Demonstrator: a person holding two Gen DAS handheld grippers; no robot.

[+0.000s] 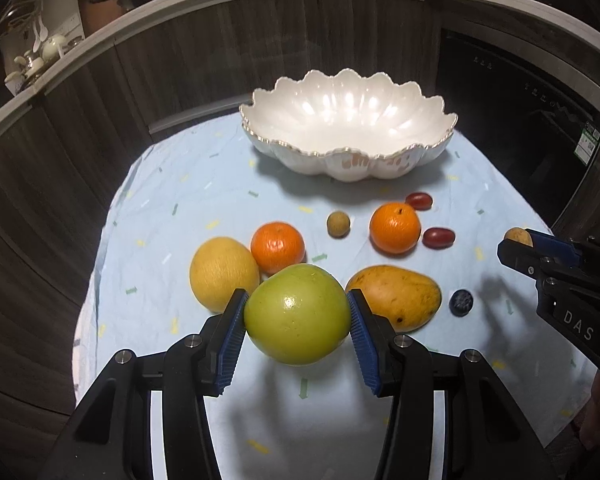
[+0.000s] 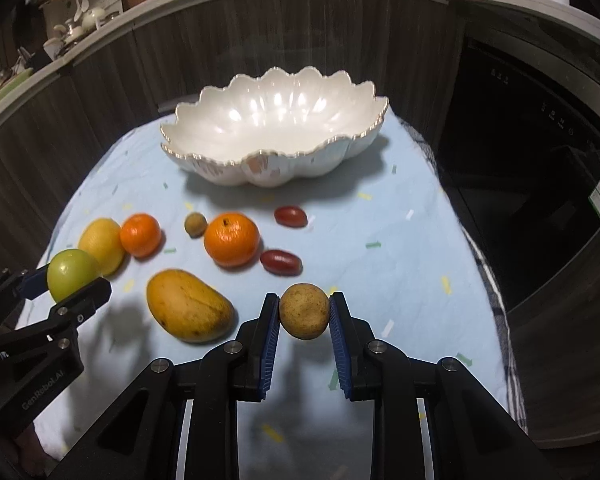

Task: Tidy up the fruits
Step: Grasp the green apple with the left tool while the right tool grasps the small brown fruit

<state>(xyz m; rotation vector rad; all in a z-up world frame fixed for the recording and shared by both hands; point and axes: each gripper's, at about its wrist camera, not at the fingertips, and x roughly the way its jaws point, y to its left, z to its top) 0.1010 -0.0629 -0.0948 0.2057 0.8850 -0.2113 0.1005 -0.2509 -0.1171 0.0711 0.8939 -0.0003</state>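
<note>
My left gripper is shut on a green apple, held above the cloth; it also shows in the right wrist view. My right gripper is shut on a small brown round fruit, also seen in the left wrist view. An empty white scalloped bowl stands at the back. On the cloth lie a yellow citrus, two oranges, a mango, a small brown fruit, two red grape tomatoes and a dark blueberry.
A light blue patterned cloth covers the small table. Dark wood cabinets stand behind, and a dark appliance at the right. A counter with pots and dishes runs above.
</note>
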